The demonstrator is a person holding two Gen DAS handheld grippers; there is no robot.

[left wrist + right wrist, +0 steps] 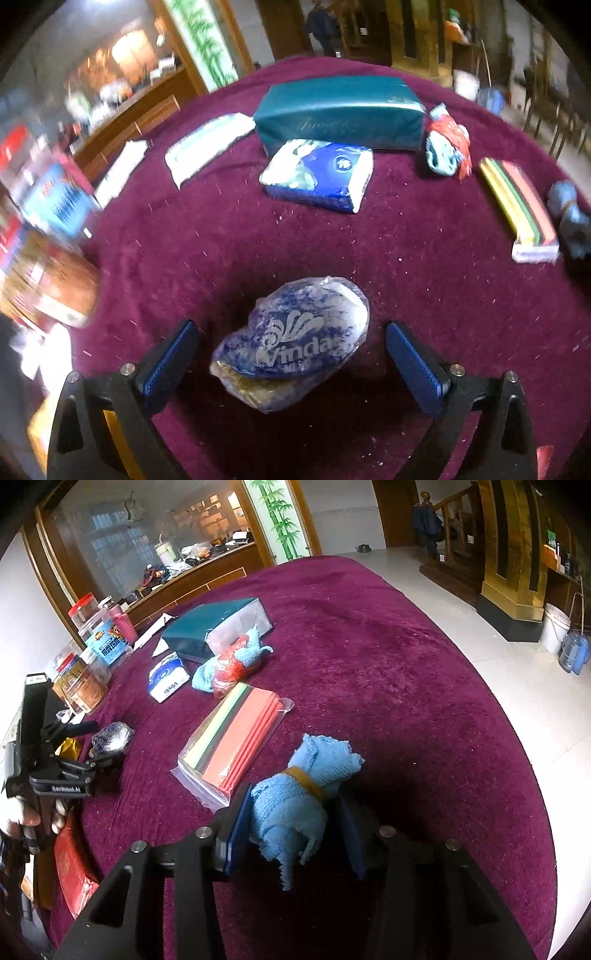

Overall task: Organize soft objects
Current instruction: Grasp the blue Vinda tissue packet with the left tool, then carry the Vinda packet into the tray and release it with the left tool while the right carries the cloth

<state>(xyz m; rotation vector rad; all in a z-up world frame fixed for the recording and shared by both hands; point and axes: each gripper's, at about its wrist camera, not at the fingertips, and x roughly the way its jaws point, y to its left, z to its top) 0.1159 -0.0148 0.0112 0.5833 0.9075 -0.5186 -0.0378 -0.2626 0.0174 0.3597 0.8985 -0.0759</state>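
Note:
In the left wrist view my left gripper is open, its blue pads either side of a crumpled blue-and-white Vinda tissue pack lying on the purple tablecloth. That pack also shows in the right wrist view beside the left gripper. My right gripper is shut on a rolled light-blue cloth with a yellow band. Farther off lie a blue tissue pack, a teal box, a blue-and-red cloth bundle and a bag of coloured foam sheets.
Jars and snack tubs stand along the table's left edge, with a red packet near me. A white flat pack lies left of the teal box. The table's right rim drops to a tiled floor with buckets.

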